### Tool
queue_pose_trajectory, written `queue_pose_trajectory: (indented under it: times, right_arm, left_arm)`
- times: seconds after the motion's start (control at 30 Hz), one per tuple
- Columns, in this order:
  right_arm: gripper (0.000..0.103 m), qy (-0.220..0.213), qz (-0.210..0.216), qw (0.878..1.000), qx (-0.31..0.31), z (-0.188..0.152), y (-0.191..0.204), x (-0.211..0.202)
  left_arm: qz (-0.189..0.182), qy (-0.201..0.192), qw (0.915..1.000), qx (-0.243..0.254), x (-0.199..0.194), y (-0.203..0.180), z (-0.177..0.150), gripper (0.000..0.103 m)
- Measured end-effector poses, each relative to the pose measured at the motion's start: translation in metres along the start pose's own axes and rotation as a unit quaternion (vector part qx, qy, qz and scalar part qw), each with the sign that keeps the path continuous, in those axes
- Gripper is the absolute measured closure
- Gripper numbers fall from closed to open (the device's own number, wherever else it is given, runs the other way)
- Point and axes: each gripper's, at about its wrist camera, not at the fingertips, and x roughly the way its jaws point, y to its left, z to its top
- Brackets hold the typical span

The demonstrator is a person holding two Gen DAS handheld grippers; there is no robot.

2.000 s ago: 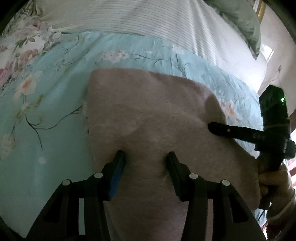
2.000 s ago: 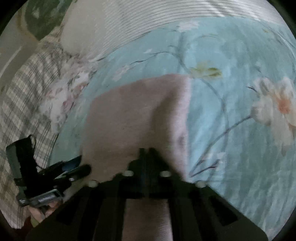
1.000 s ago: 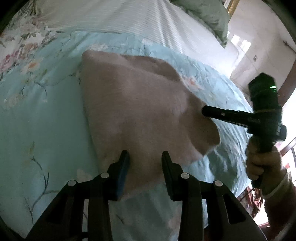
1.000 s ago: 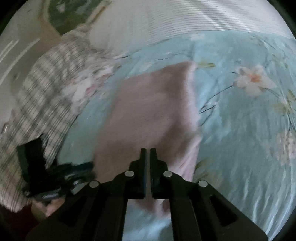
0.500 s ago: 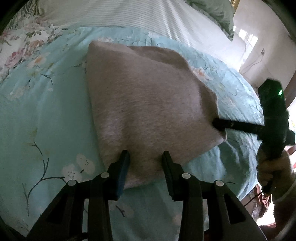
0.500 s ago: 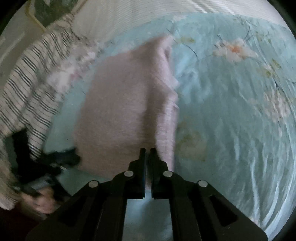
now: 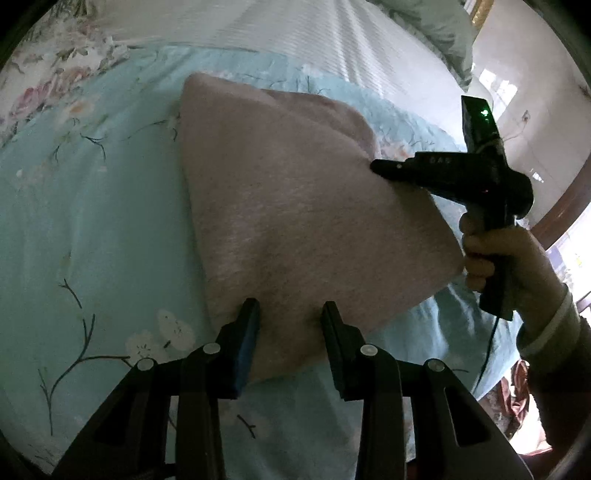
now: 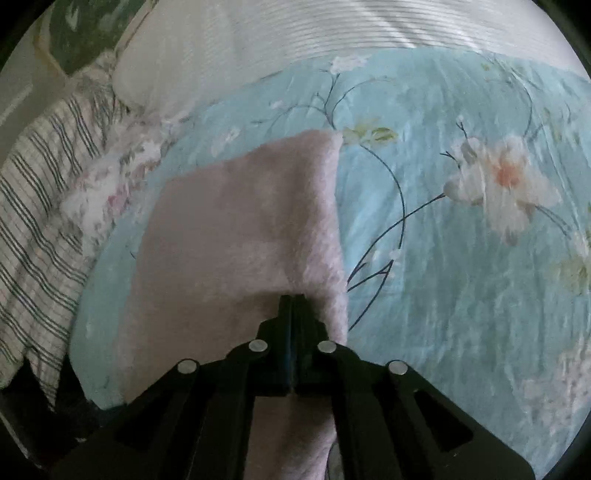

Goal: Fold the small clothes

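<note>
A fuzzy pale pink garment (image 7: 295, 206) lies folded on the light blue floral bedspread (image 7: 74, 221). My left gripper (image 7: 290, 325) is open, its fingers astride the garment's near edge, which rises between them. My right gripper (image 8: 293, 301) is shut on the garment (image 8: 236, 229) near its right edge, with cloth draped over and under the fingertips. In the left wrist view the right gripper (image 7: 376, 168) reaches in from the right and touches the garment's right side.
A white striped pillow (image 7: 332, 33) and a green cushion (image 7: 436, 22) lie at the head of the bed. A striped and floral cloth (image 8: 44, 206) lies to the left. The bed's edge and a room wall (image 7: 546, 92) are at the right.
My right gripper moved back in over the garment's right edge and now holds cloth raised around its tips. The left gripper stayed open at the near edge.
</note>
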Motion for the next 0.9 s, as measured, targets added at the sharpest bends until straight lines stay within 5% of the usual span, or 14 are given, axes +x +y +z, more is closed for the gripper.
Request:
queue_pose_trajectory:
  times: [0.3,0.4,0.53,0.6,0.77,0.9]
  right_arm:
    - [0.099,-0.015,0.027,0.999,-0.021,-0.025,0.028,-0.054]
    - [0.096,-0.011,0.034,0.999,-0.03,-0.044,0.036,-0.072]
    - [0.055,0.001,0.03,0.999,-0.032,-0.07,0.042,-0.082]
    - [0.055,-0.002,0.023,0.999,-0.035,-0.084,0.043,-0.089]
    - [0.054,0.01,-0.003,0.999,-0.042,-0.117,0.048,-0.103]
    - [0.038,0.027,-0.022,0.998,-0.053,-0.14,0.052,-0.109]
  left_arm:
    - [0.03,-0.018,0.9994,0.005,-0.021,-0.009,0.003,0.067]
    - [0.048,-0.028,0.9983,-0.016,-0.033,0.0,0.003,0.057]
    - [0.081,-0.038,0.9952,-0.039,-0.047,0.01,-0.002,0.029]
    - [0.09,-0.04,0.9941,-0.045,-0.052,0.012,-0.006,0.021]
    - [0.125,-0.031,0.9907,-0.045,-0.059,0.014,-0.025,0.02]
    - [0.148,-0.016,0.9882,-0.034,-0.055,0.01,-0.039,0.02]
